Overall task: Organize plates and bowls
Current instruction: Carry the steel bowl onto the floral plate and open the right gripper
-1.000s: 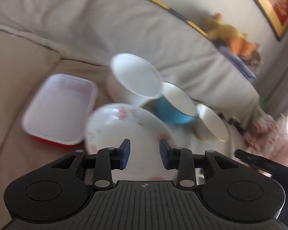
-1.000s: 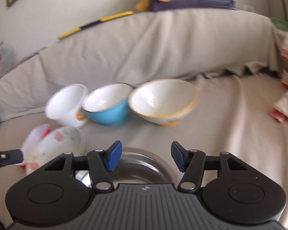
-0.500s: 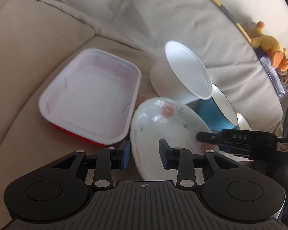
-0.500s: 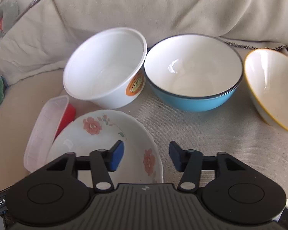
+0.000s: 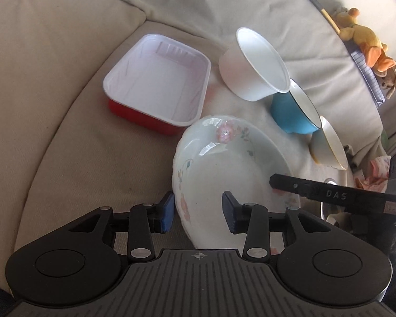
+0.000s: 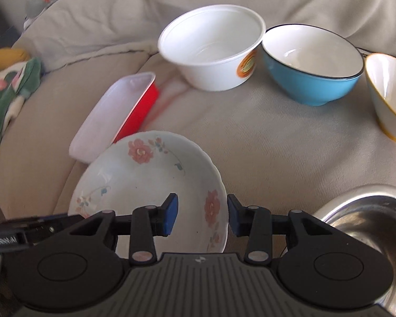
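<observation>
A white floral plate (image 5: 232,169) (image 6: 150,179) lies on the beige sofa cover. My left gripper (image 5: 198,212) is open and straddles the plate's left rim. My right gripper (image 6: 202,216) is open and straddles its right rim. Behind the plate stand a white plastic bowl (image 5: 253,64) (image 6: 213,47), a blue bowl (image 5: 293,111) (image 6: 314,66) and a yellow-rimmed white bowl (image 5: 327,145) (image 6: 388,95). A red tray with a white inside (image 5: 158,84) (image 6: 113,116) lies to the left. A steel bowl (image 6: 369,219) sits at the right.
The sofa backrest (image 5: 198,5) rises behind the bowls. Stuffed toys (image 5: 364,39) sit on top of it. A green floral cloth (image 6: 5,92) lies at the far left. The right gripper's finger (image 5: 330,192) crosses the left wrist view.
Both grippers have moved down and closer to the floral plate, and now straddle its opposite rims. The dishes have not moved.
</observation>
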